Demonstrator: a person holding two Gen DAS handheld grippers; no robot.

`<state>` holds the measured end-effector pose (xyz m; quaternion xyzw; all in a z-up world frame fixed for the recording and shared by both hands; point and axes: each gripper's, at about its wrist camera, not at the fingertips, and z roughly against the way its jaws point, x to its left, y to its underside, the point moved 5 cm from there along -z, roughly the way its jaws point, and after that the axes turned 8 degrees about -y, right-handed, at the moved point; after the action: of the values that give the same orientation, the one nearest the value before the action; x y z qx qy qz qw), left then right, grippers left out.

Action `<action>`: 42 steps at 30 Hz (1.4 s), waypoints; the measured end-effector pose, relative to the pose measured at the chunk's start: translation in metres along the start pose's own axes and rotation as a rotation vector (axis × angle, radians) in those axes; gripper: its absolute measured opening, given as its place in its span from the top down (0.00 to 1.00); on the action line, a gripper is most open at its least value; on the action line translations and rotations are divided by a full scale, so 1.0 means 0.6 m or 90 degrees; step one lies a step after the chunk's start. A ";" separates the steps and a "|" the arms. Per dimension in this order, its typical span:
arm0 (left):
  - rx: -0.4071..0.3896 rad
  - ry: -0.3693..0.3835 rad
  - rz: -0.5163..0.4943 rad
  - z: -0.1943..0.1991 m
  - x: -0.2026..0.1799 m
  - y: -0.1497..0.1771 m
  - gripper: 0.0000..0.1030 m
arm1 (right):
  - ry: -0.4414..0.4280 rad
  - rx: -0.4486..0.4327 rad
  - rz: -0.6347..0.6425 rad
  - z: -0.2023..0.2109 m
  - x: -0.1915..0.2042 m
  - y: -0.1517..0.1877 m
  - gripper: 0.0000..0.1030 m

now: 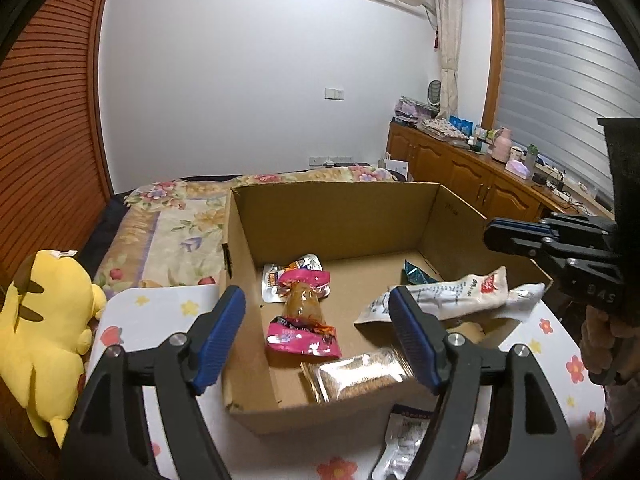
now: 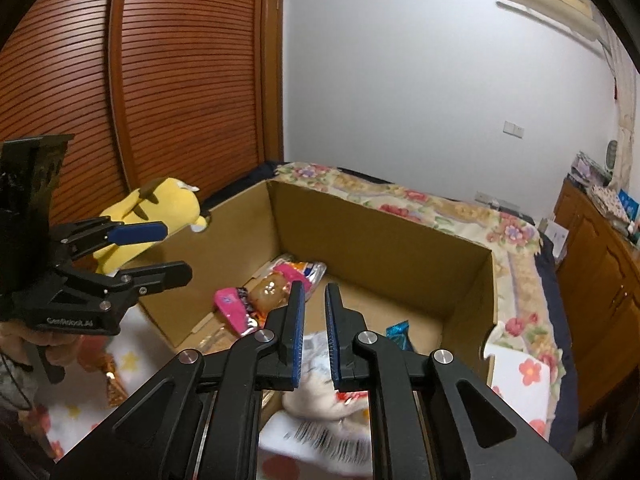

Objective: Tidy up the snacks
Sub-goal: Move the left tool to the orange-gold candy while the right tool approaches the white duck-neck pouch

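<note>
My right gripper has its jaws clamped on a white packet, which lies across the cardboard box's rim at its 4 o'clock corner. It looks light, soft and crinkly, with red print, so I judge the pinched end the best hold. My left gripper hangs open and empty over the box's 7 o'clock side.

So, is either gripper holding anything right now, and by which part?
Nothing is held. The left gripper is open and empty; the right gripper is shut, with the white packet lying below it.
</note>
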<state>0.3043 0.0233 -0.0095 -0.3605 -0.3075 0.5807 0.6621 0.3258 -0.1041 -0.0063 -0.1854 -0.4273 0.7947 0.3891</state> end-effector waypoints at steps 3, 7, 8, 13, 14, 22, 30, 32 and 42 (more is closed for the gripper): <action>-0.002 -0.006 -0.005 0.019 0.002 0.010 0.27 | -0.004 -0.010 -0.006 0.023 0.014 0.004 0.92; 0.003 -0.012 -0.011 0.045 0.000 0.036 0.26 | -0.011 -0.014 -0.013 0.050 0.038 0.018 0.92; 0.007 -0.014 -0.013 0.049 0.001 0.043 0.26 | -0.013 -0.014 -0.015 0.056 0.044 0.023 0.92; 0.024 -0.023 -0.013 0.071 0.011 0.084 0.25 | -0.017 -0.013 -0.030 0.085 0.071 0.057 0.92; 0.028 -0.026 -0.013 0.074 0.014 0.093 0.25 | -0.018 -0.013 -0.033 0.089 0.074 0.062 0.92; 0.063 -0.041 -0.004 0.093 0.028 0.161 0.25 | -0.023 0.004 -0.065 0.115 0.104 0.132 0.91; 0.106 -0.044 0.010 0.096 0.035 0.224 0.25 | -0.026 0.050 -0.085 0.104 0.115 0.202 0.77; 0.118 -0.046 0.014 0.090 0.038 0.238 0.25 | -0.032 0.060 -0.095 0.101 0.118 0.220 0.70; 0.137 -0.046 0.029 0.082 0.047 0.263 0.25 | -0.048 0.114 -0.089 0.075 0.141 0.286 0.55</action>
<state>0.1811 0.0672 -0.1145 -0.2729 -0.2590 0.6377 0.6722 0.1653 -0.1197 -0.1188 -0.0896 -0.3807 0.8070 0.4425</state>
